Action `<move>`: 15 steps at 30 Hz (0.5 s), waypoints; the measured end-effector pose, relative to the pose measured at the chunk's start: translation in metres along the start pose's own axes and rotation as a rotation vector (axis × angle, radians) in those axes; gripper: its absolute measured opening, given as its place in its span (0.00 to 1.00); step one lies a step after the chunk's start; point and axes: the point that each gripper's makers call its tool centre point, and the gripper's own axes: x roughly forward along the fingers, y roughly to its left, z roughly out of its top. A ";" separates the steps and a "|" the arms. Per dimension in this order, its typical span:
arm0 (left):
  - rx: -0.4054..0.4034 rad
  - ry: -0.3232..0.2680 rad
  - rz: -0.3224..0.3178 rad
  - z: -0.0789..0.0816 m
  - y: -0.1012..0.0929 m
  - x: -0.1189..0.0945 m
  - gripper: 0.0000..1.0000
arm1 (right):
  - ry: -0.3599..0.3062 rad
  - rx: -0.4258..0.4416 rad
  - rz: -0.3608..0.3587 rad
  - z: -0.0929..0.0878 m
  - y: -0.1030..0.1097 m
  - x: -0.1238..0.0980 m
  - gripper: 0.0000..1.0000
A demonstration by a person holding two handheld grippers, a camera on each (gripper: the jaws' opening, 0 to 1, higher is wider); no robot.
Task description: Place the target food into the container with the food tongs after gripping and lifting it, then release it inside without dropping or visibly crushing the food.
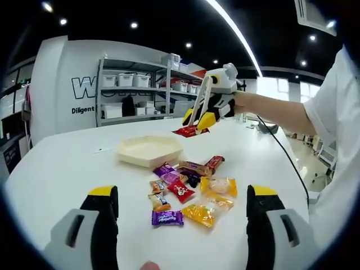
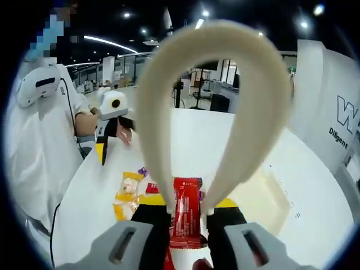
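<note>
My right gripper (image 2: 188,203) is shut on cream food tongs (image 2: 169,112), whose looped handle arches up through the right gripper view. The tong tips pinch a red snack packet (image 2: 187,216), held upright and looking uncrushed. In the left gripper view the same right gripper (image 1: 202,119) holds the tongs (image 1: 198,104) and red packet (image 1: 187,131) in the air, just beyond the cream hexagonal container (image 1: 149,151), which looks empty. From the right gripper view the container (image 2: 267,197) lies to the right of the packet. My left gripper (image 1: 182,194) is open above the table, before a pile of wrapped snacks (image 1: 188,188).
The white table (image 1: 62,169) carries several loose wrapped candies (image 2: 128,191). A person in a white shirt (image 1: 337,129) stands at the table's side. The left gripper (image 2: 109,121) hovers over the far edge. Shelving with bins (image 1: 135,90) stands behind.
</note>
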 end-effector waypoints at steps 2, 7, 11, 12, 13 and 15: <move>0.000 0.001 0.003 0.000 0.001 0.000 0.92 | 0.001 -0.003 0.005 0.001 -0.005 0.003 0.19; -0.001 0.003 0.007 -0.001 0.002 -0.001 0.92 | 0.005 0.001 0.010 0.002 -0.017 0.009 0.19; -0.002 0.000 0.010 0.000 0.004 -0.002 0.92 | 0.011 0.002 0.011 0.003 -0.026 0.012 0.19; -0.003 0.000 0.012 0.000 0.004 -0.002 0.92 | 0.013 0.004 0.012 0.003 -0.029 0.014 0.19; -0.003 0.000 0.012 0.000 0.005 -0.002 0.92 | 0.016 0.003 0.011 0.003 -0.032 0.014 0.19; -0.003 0.001 0.014 0.000 0.006 -0.002 0.92 | 0.018 0.003 0.011 0.004 -0.037 0.016 0.19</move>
